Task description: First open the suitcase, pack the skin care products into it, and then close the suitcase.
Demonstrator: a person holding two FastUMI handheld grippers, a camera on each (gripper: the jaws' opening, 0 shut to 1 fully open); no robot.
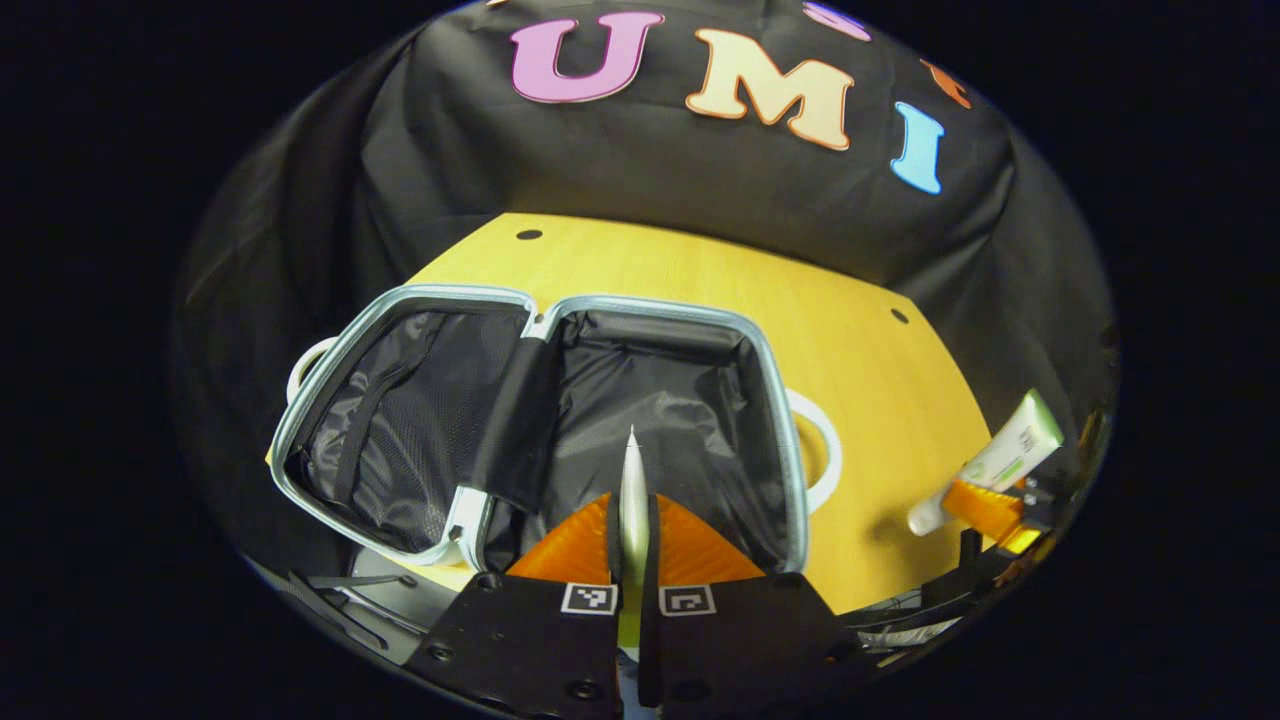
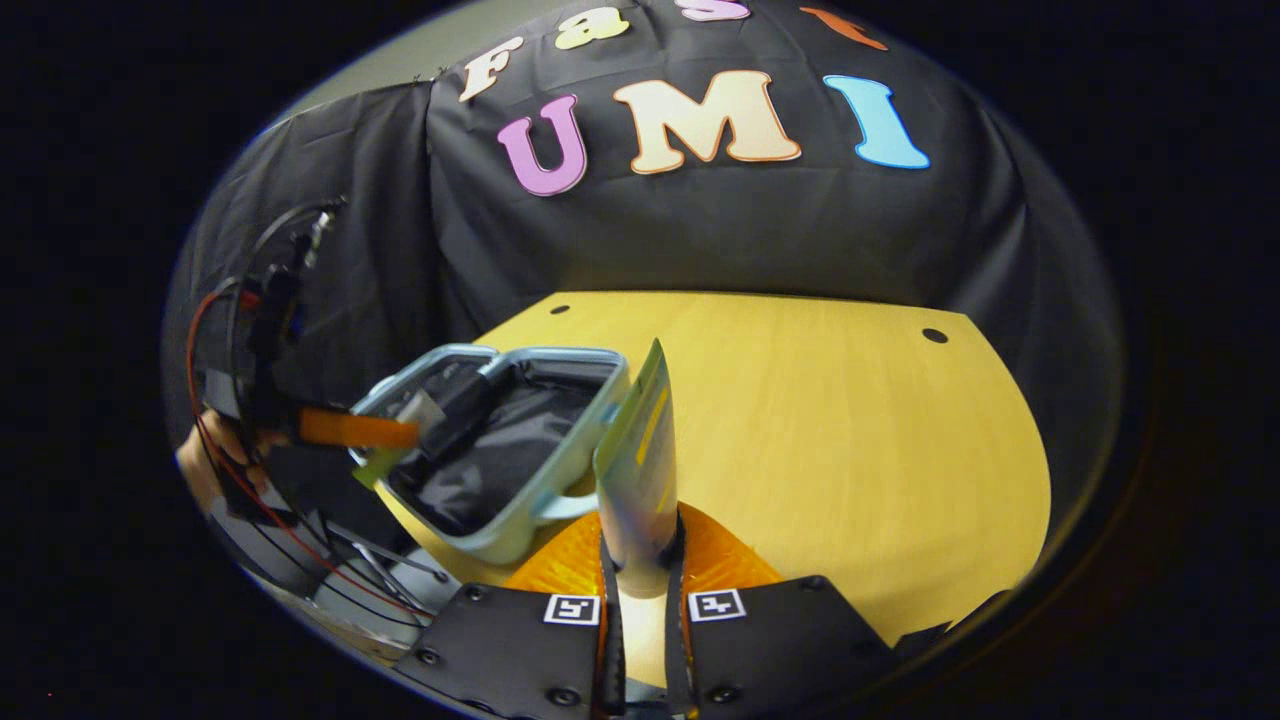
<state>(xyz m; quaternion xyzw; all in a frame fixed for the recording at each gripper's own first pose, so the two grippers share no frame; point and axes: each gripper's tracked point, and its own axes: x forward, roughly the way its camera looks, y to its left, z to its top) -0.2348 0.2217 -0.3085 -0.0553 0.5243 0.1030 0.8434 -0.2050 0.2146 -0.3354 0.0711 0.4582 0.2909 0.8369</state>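
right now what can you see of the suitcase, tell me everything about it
The suitcase lies fully open on the wooden table, its two halves spread flat side by side. The shell looks like pale blue hard plastic, with a crinkly black fabric lining, a mesh panel in one half and a dark flap over the hinge. White handles stick out at both ends. Both halves look empty. The left gripper holds a thin tube over one half, not touching it.
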